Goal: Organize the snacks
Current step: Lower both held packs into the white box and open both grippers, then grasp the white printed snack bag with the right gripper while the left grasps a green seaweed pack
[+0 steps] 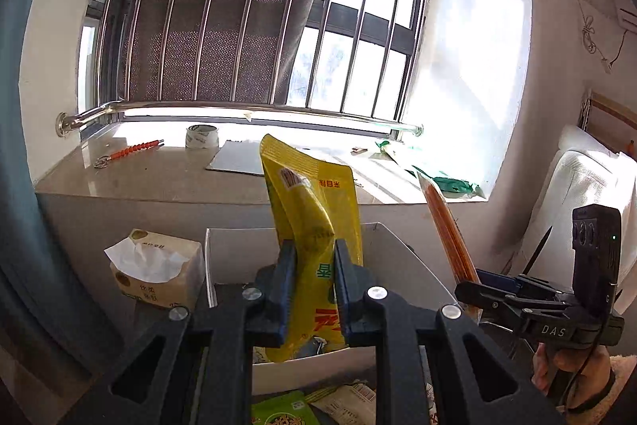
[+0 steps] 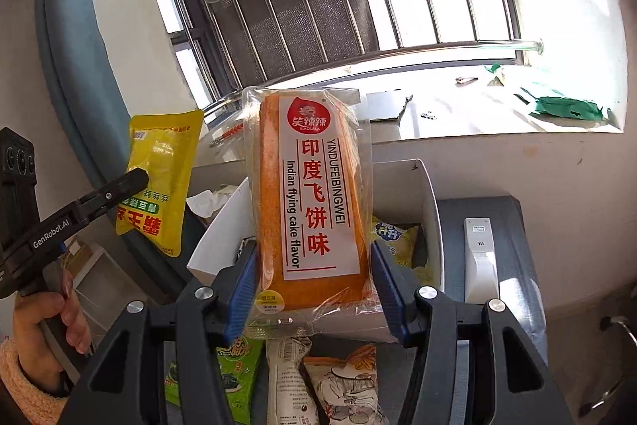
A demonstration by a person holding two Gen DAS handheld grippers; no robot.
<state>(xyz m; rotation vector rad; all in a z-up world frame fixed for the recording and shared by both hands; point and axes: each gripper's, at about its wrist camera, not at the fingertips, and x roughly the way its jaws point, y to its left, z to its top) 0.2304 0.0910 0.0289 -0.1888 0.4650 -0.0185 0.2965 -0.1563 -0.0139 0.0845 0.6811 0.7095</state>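
Note:
My left gripper (image 1: 314, 257) is shut on a yellow snack pouch (image 1: 310, 210) and holds it upright above a white box (image 1: 402, 257). The pouch also shows in the right wrist view (image 2: 161, 182), with the left gripper's fingers (image 2: 127, 182) on it. My right gripper (image 2: 314, 265) is shut on an orange flying-cake packet (image 2: 314, 186) in clear wrap, held upright over the white box (image 2: 432, 222). The packet appears edge-on in the left wrist view (image 1: 448, 226). Loose snack packs lie below: a green one (image 2: 235, 377) and an orange-patterned one (image 2: 346, 385).
A tissue pack (image 1: 155, 265) stands left of the box. A marble windowsill (image 1: 159, 178) behind holds a tape roll (image 1: 202, 137), an orange tool (image 1: 135, 149) and green wrappers (image 1: 454, 182). A white remote (image 2: 479, 257) lies on a grey cushion right of the box.

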